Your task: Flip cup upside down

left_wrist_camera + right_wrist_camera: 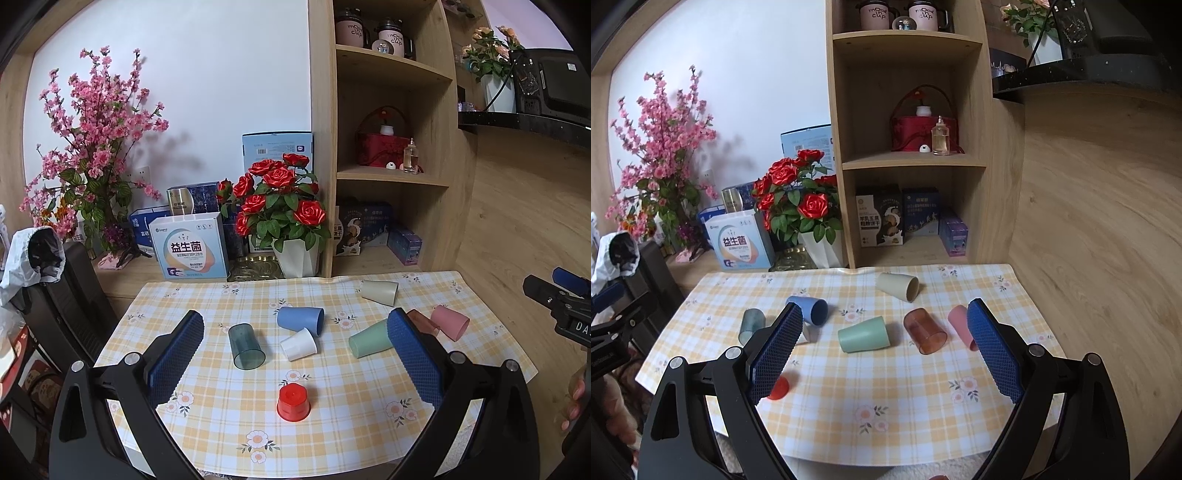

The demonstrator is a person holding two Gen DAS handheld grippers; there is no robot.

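Several plastic cups lie on their sides on the checked tablecloth: a clear teal one, a blue one, a white one, a green one, a brown one, a pink one and a beige one. A red cup stands upside down near the front. My left gripper is open and empty above the table. My right gripper is open and empty, with the green cup between its fingers further off.
A white pot of red roses and boxes stand behind the table. A wooden shelf unit rises at the back right, a wooden wall on the right. A black chair stands at the left.
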